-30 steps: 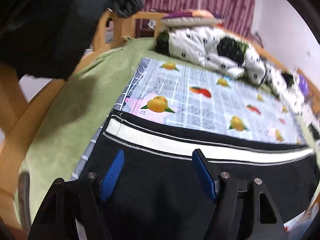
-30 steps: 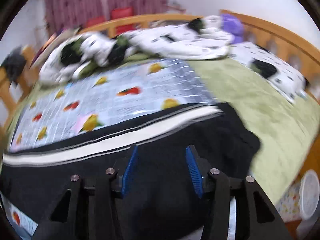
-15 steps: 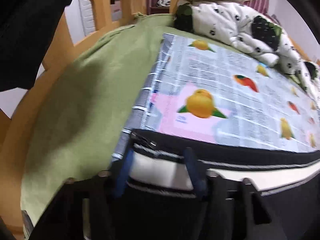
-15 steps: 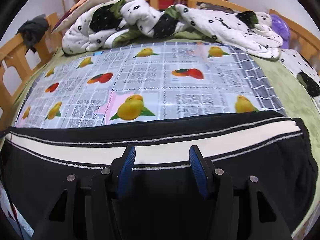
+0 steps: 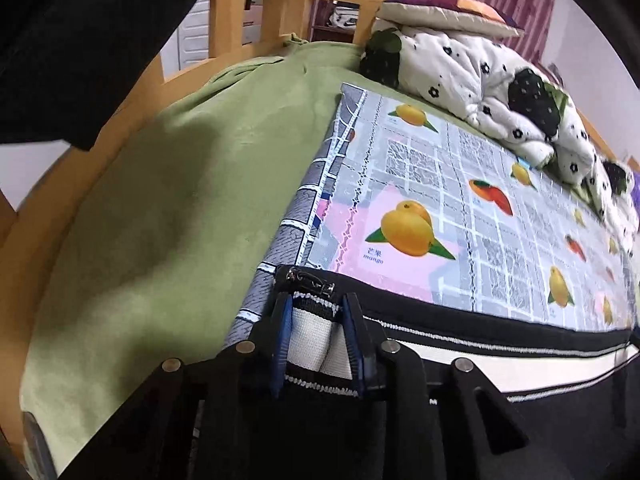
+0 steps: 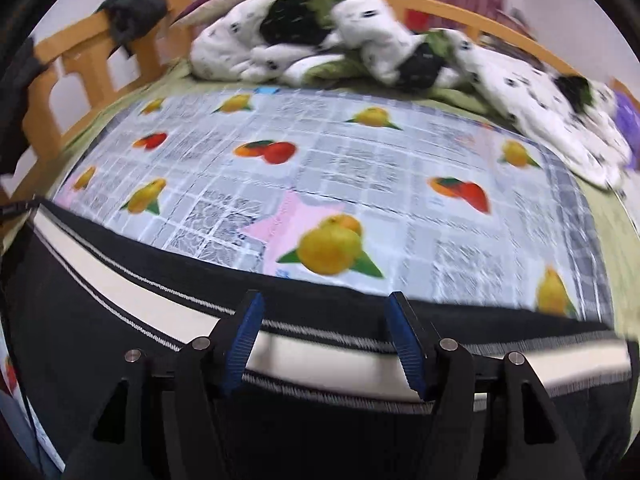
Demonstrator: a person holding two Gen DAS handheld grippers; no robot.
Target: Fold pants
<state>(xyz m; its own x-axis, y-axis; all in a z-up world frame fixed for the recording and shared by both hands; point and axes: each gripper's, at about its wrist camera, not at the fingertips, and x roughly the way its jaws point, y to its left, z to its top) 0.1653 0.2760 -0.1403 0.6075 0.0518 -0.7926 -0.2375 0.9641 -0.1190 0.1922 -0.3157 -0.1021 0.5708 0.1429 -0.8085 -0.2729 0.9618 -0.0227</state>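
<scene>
Where the black pants (image 5: 500, 412) lay spread across the near edge of the fruit-print mat (image 5: 460, 216), their white side stripe (image 6: 320, 356) ran from one view into the other. At the hem corner, the left gripper (image 5: 316, 344) had its blue fingers (image 5: 282, 344) clamped on the bunched stripe. Over the stripe farther along, the right gripper (image 6: 326, 344) was opening, its fingers (image 6: 244, 336) apart and pinching nothing. Beneath the mat lay a green bedsheet (image 5: 180, 200), with a spotted quilt (image 6: 360, 40) heaped at the far end of the wooden bed frame (image 6: 76, 64).
</scene>
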